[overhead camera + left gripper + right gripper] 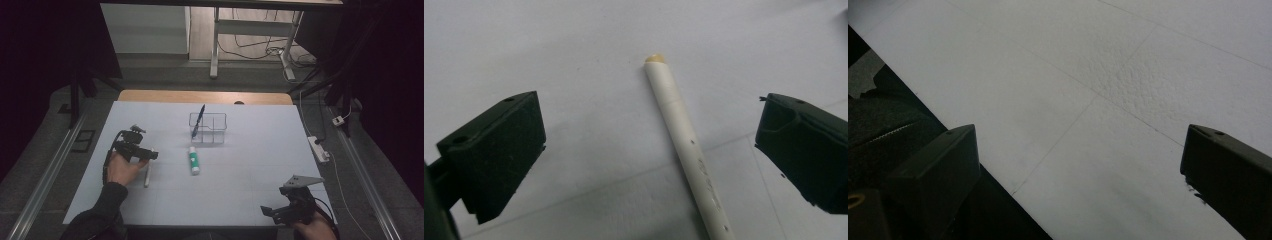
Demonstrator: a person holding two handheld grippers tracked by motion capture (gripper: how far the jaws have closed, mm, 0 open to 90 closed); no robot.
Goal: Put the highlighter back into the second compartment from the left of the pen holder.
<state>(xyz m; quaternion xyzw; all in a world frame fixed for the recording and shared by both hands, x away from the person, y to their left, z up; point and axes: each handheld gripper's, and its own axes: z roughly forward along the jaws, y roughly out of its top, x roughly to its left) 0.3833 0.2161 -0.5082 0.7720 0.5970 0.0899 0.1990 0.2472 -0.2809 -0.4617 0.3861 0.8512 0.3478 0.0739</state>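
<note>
Left gripper (649, 150) jaws wide apart, straddling slim white plastic pen (686, 150), nothing held. Risk: round barrel rolls if one pad touches first.

My left gripper (150, 154): black body, black cable, two blocky matte-black jaws with small screw holes. My right gripper (266, 210): same black build, grey three-cornered plate on top, black cable. Dark knit sleeve (107, 200) on my left arm.
</note>
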